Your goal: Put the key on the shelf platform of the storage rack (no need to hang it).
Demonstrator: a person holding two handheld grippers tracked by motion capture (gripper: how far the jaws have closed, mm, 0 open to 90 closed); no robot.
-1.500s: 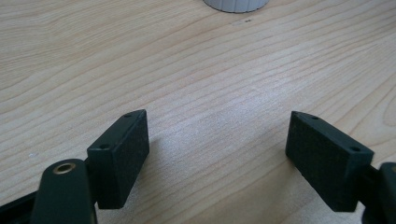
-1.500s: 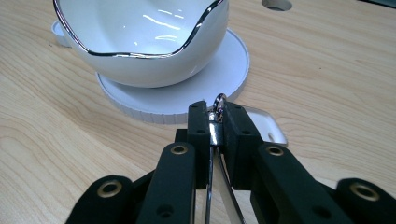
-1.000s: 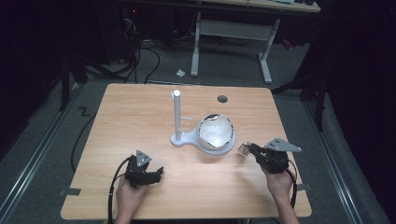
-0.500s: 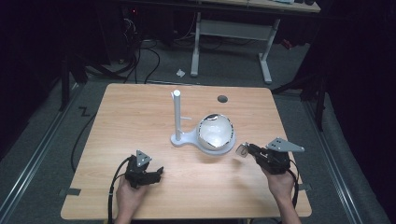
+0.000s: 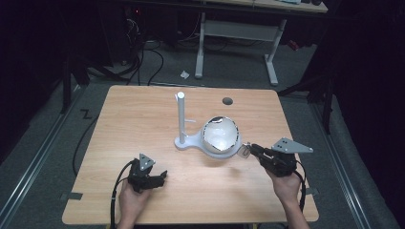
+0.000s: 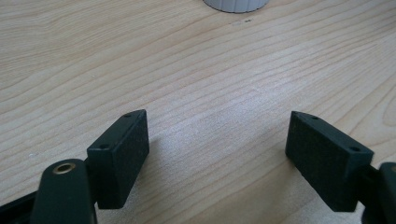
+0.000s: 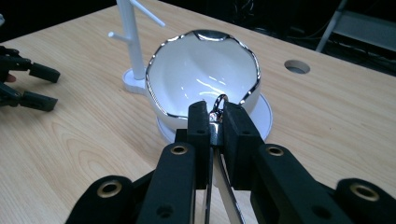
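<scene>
Over wooden table (image 5: 143, 119), right hand-held gripper (image 7: 215, 116) clamps cup (image 7: 201, 79) handle.

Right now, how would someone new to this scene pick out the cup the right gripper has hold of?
On the wooden table, find the white stand with its tall post. The cup sits tilted just to its right, the right gripper shut on its handle. It is white inside, with a wavy silver rim.

Overhead and tongs-level close views, shared table (image 5: 143, 114).
</scene>
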